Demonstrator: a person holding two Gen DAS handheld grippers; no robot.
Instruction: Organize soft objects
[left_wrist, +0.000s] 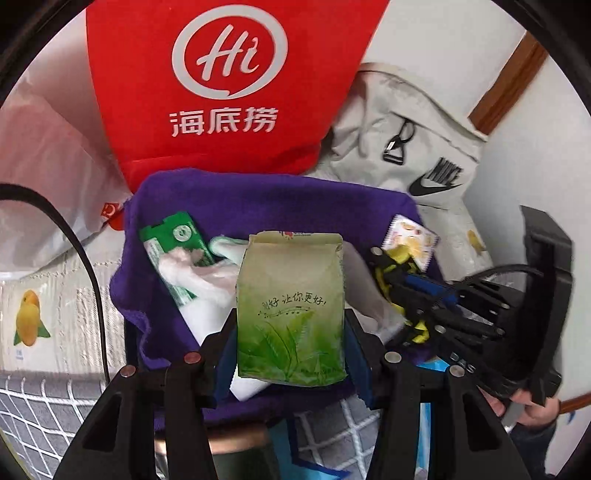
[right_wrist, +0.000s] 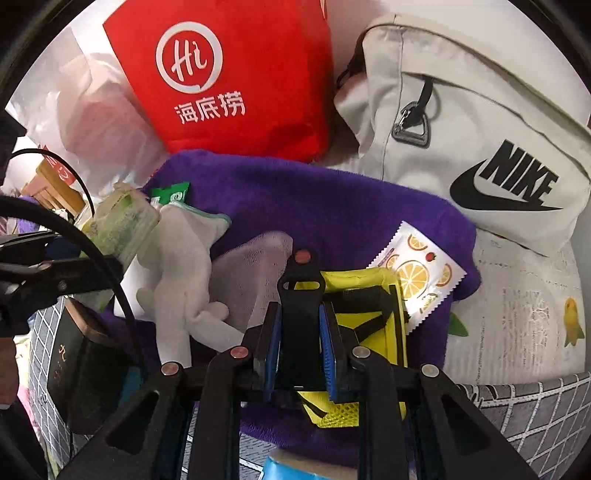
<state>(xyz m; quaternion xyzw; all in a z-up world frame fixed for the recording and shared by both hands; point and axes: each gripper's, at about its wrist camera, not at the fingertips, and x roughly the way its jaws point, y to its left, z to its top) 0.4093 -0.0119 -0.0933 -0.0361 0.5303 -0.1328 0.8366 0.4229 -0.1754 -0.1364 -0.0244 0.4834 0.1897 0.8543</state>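
My left gripper (left_wrist: 291, 354) is shut on a green tissue pack (left_wrist: 290, 310) and holds it over a purple towel (left_wrist: 258, 206). My right gripper (right_wrist: 299, 354) is shut on the black strap (right_wrist: 299, 325) of a yellow pouch (right_wrist: 369, 295) lying on the purple towel (right_wrist: 314, 199). On the towel also lie a white glove (right_wrist: 184, 273), a green sachet (left_wrist: 173, 243), a clear plastic glove (left_wrist: 192, 269) and an orange-print sachet (right_wrist: 417, 273). The right gripper with the pouch shows at the right of the left wrist view (left_wrist: 417, 291). The tissue pack shows at left in the right wrist view (right_wrist: 122, 225).
A red Hi bag (left_wrist: 221, 81) stands behind the towel, with a grey Nike backpack (right_wrist: 480, 110) to its right and a white plastic bag (left_wrist: 48, 177) to its left. A mango-print quilt (left_wrist: 33, 317) and a grid-pattern sheet (right_wrist: 535, 417) lie underneath. A dark box (right_wrist: 81, 369) sits at left.
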